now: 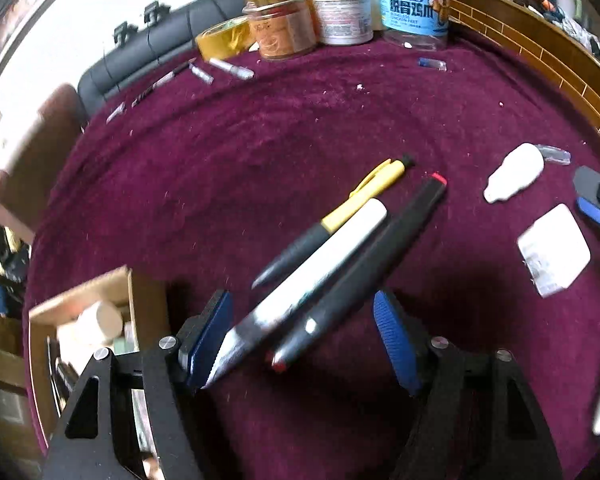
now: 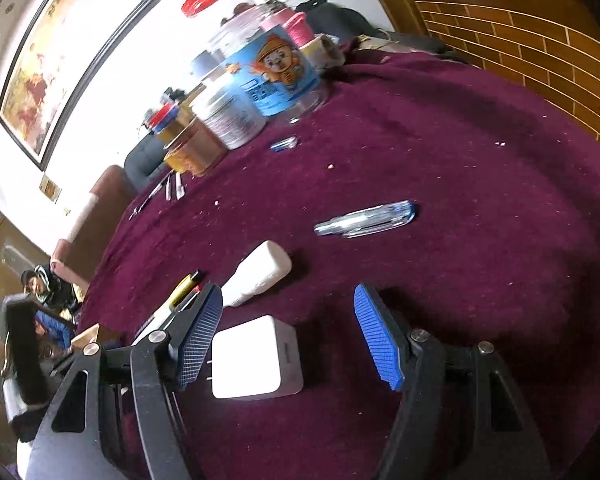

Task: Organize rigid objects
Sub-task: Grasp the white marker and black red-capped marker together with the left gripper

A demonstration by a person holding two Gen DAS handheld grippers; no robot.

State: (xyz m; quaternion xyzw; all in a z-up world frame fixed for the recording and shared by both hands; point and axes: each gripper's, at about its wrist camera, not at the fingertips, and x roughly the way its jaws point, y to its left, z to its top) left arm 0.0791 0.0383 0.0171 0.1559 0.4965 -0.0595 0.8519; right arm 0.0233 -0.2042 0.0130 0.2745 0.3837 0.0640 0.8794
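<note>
We see a deep maroon cloth [image 1: 284, 128] under a yellow-and-black pen [image 1: 340, 216], a white marker [image 1: 316, 280] and a black pen with red tips [image 1: 364, 268]. Beside them lie a white bottle [image 2: 260, 272], a white charger [image 2: 252, 356] and a clear blue-tipped pen [image 2: 368, 218]. Our grippers carry ribbed blue pads [image 2: 376, 340]; a blue cartoon-labelled jar [image 2: 276, 76] stands before a tan brick-patterned wall [image 2: 540, 48].

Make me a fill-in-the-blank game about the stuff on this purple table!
1. The tablecloth is dark ____.
2. The yellow pen lies beside the white marker and the ____ pen with red ends.
3. The white charger lies between the fingers of the ____ gripper.
4. The cardboard box shows in the ____ wrist view.

Missing words: purple; black; right; left
</note>
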